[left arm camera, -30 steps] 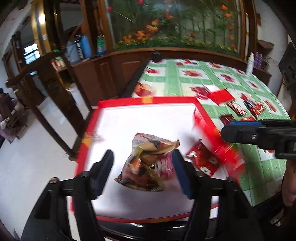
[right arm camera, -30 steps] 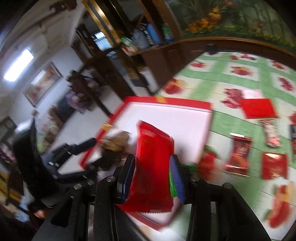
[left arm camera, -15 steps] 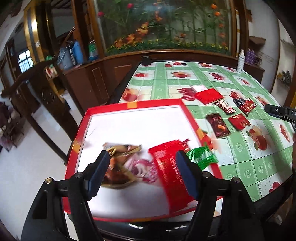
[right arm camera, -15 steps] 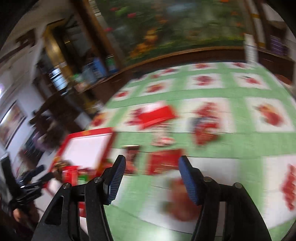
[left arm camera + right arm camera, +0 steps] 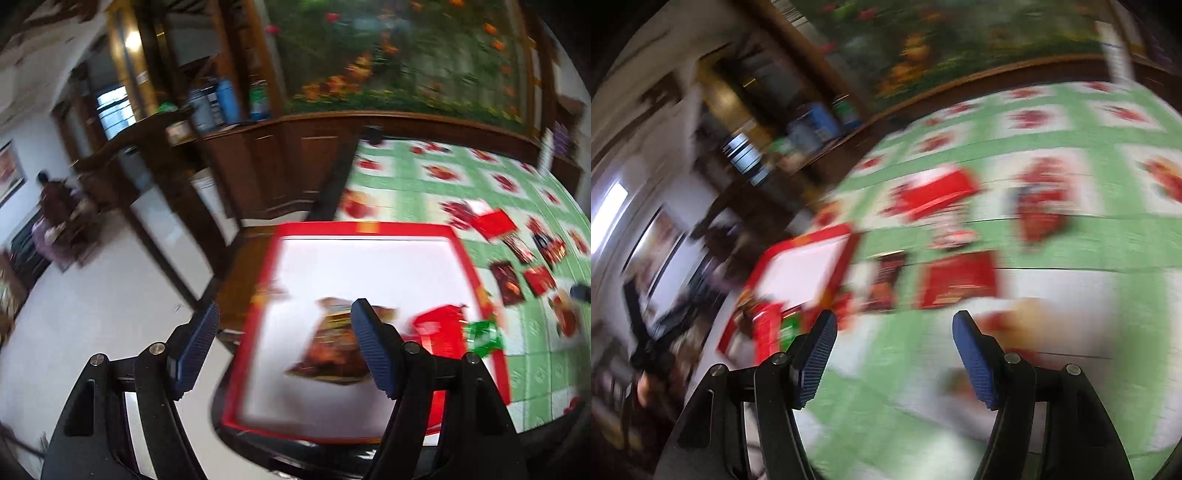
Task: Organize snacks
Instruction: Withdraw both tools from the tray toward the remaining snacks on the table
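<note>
A red-rimmed white tray (image 5: pixel 369 229) sits at the table's near left corner. In it lie a brown-gold snack bag (image 5: pixel 328 350), a red packet (image 5: pixel 439 332) and a green packet (image 5: pixel 484 336) at its right rim. My left gripper (image 5: pixel 284 347) is open and empty, above the tray's left edge. My right gripper (image 5: pixel 892 354) is open and empty over the green tablecloth, with a red packet (image 5: pixel 956 280) and a dark packet (image 5: pixel 886 284) ahead of it. The tray (image 5: pixel 809 269) shows blurred at left.
Several more packets lie on the green patterned tablecloth (image 5: pixel 517 206) right of the tray, among them a red one (image 5: pixel 495 223) and a dark one (image 5: pixel 508 282). Wooden cabinets (image 5: pixel 258 162) stand behind. The floor (image 5: pixel 92 295) drops off left of the table.
My left gripper let go of the brown bag and swung left off the tray. My right gripper dropped its red packet into the tray and moved right over the loose packets.
</note>
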A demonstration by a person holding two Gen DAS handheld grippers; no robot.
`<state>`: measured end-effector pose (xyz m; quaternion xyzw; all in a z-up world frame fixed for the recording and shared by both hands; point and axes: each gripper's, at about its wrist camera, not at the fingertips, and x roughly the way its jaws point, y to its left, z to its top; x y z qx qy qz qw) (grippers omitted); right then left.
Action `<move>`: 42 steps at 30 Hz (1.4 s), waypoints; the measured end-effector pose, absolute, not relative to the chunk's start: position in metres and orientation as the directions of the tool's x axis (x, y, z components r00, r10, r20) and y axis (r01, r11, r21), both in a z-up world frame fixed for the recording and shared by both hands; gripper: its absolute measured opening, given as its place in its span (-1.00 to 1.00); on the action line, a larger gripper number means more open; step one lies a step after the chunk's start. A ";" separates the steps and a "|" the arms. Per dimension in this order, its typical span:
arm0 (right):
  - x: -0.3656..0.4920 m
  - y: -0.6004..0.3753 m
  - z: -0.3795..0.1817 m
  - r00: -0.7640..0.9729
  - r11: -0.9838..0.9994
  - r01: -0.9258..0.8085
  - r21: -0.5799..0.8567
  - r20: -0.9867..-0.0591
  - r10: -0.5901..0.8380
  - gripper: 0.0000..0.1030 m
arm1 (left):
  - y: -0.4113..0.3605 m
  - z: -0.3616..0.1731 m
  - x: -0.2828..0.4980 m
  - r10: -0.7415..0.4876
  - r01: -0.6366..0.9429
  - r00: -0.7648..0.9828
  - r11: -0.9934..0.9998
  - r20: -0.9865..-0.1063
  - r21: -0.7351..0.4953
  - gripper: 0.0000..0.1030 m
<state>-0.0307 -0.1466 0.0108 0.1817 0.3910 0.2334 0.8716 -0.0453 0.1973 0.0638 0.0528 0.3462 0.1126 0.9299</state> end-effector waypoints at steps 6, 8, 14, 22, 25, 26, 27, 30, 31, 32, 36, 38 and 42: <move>-0.029 -0.055 0.017 0.515 0.813 -0.438 0.384 -0.634 0.577 0.31 | 0.220 0.056 -0.056 0.248 -0.197 0.731 0.969 -0.636 0.152 0.43; -0.031 -0.037 0.015 0.508 0.815 -0.460 0.351 -0.649 0.566 0.31 | 0.222 0.051 -0.056 0.244 -0.194 0.725 0.970 -0.644 0.149 0.43; -0.025 -0.002 -0.001 0.488 0.822 -0.481 0.304 -0.687 0.539 0.31 | 0.221 0.034 -0.047 0.176 -0.154 0.705 0.984 -0.687 0.094 0.43; -0.021 0.014 -0.007 0.501 0.835 -0.495 0.239 -0.707 0.499 0.26 | 0.214 0.042 -0.051 0.144 -0.126 0.719 0.989 -0.680 0.077 0.43; -0.023 -0.014 0.002 0.556 0.855 -0.470 0.220 -0.678 0.480 0.27 | 0.203 0.043 -0.047 0.116 -0.093 0.723 0.993 -0.681 0.070 0.43; -0.023 -0.029 0.005 0.584 0.871 -0.449 0.199 -0.673 0.454 0.27 | 0.196 0.043 -0.046 0.104 -0.074 0.724 0.995 -0.682 0.073 0.43; -0.023 -0.043 0.007 0.606 0.887 -0.423 0.184 -0.670 0.428 0.28 | 0.187 0.043 -0.045 0.087 -0.049 0.724 0.996 -0.684 0.075 0.43; -0.021 -0.097 0.004 0.648 0.937 -0.309 0.164 -0.684 0.334 0.28 | 0.156 0.042 -0.042 0.029 0.037 0.721 0.996 -0.692 0.081 0.43; -0.021 -0.114 0.002 0.657 0.950 -0.268 0.159 -0.691 0.301 0.28 | 0.146 0.042 -0.040 0.015 0.061 0.719 0.995 -0.695 0.084 0.43; -0.022 -0.131 -0.001 0.662 0.962 -0.226 0.155 -0.699 0.268 0.28 | 0.135 0.043 -0.039 -0.002 0.087 0.717 0.992 -0.697 0.087 0.43; -0.033 -0.184 -0.010 0.672 0.978 -0.131 0.162 -0.711 0.208 0.29 | 0.100 0.047 -0.032 -0.037 0.161 0.711 0.981 -0.703 0.110 0.43; -0.037 -0.202 -0.014 0.671 0.977 -0.107 0.186 -0.712 0.209 0.29 | 0.089 0.047 -0.029 -0.049 0.178 0.702 0.978 -0.710 0.109 0.43; -0.036 -0.227 -0.016 0.668 0.956 -0.080 0.281 -0.697 0.261 0.31 | 0.071 0.046 -0.025 -0.052 0.194 0.685 0.974 -0.727 0.113 0.43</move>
